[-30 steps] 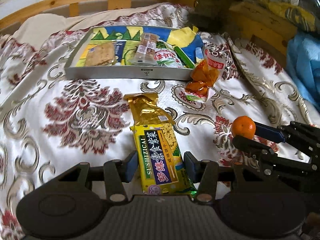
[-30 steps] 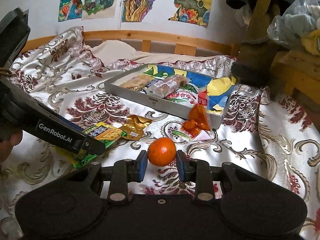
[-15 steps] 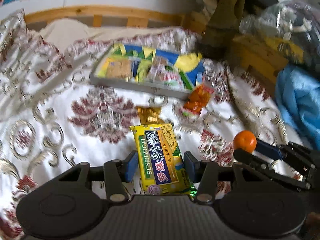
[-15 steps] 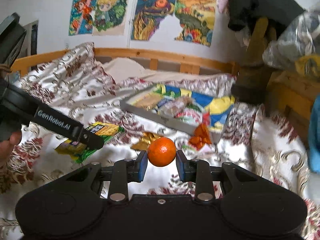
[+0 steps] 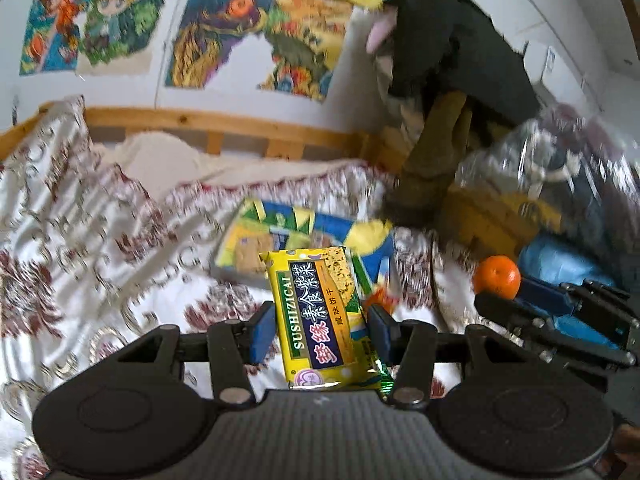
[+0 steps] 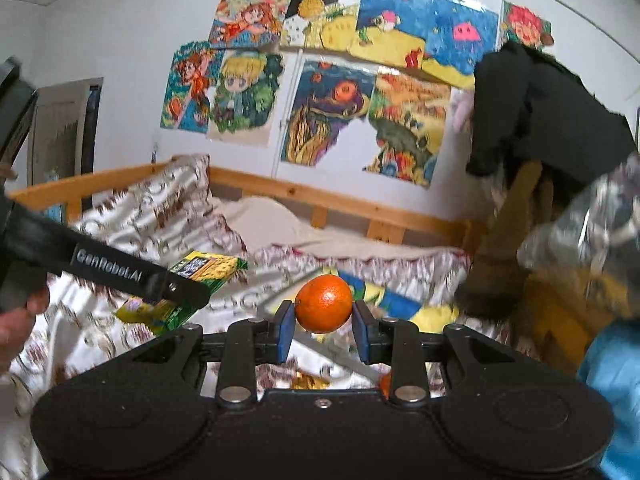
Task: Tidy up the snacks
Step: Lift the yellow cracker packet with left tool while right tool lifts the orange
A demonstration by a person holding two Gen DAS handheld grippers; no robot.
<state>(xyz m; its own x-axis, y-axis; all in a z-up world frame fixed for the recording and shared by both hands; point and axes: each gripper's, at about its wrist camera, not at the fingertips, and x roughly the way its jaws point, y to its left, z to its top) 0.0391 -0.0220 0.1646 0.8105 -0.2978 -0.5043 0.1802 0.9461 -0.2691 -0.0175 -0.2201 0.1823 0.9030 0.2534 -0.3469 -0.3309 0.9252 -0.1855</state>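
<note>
While both items hang clear above the bed (image 5: 80,240), each rides in its own grip. The left gripper (image 5: 320,330) pinches a yellow biscuit packet (image 5: 320,312) across its width, the blue fingers (image 5: 262,330) pressing the long edges; the film is glossy and crinkly, likely light and slick, and the biscuits inside would probably crack under a hard squeeze, so a gentle hold by the edges suits it. The right gripper (image 6: 323,330) clamps a mandarin (image 6: 324,303) at its middle: round, dimpled peel, firm yet soft enough to bruise, and prone to rolling once set down. Beyond them the shallow grey tray (image 5: 240,270), blurred, lies on the satin floral bedspread with flat wrapped snacks already inside.
</note>
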